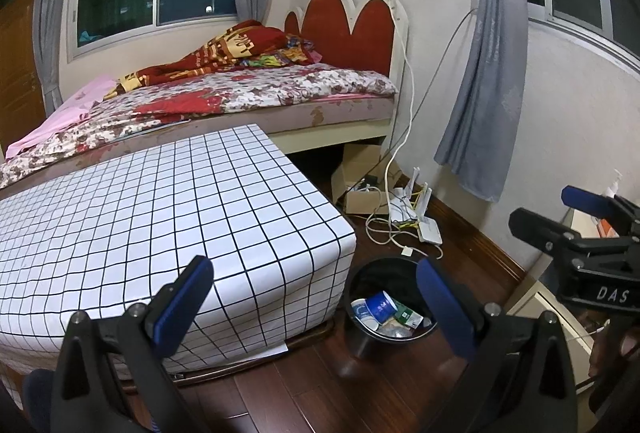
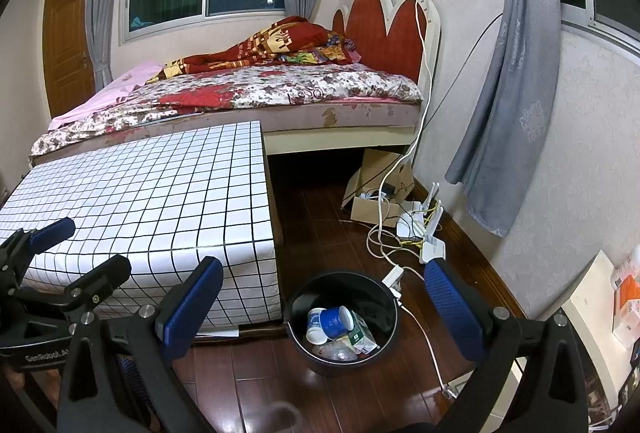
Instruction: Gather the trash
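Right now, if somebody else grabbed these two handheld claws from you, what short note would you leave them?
Left claw: open, holding nothing, above the grid-patterned tablecloth's corner.
Right claw: open, holding nothing, aimed at the round black trash bin on the wooden floor.
In the bin: a blue-and-white paper cup, a green-and-white carton, clear plastic trash.
Done: that trash is binned.
Left: no loose trash shows on the tablecloth or nearby floor; check elsewhere. The white cables and router by the wall are not trash.
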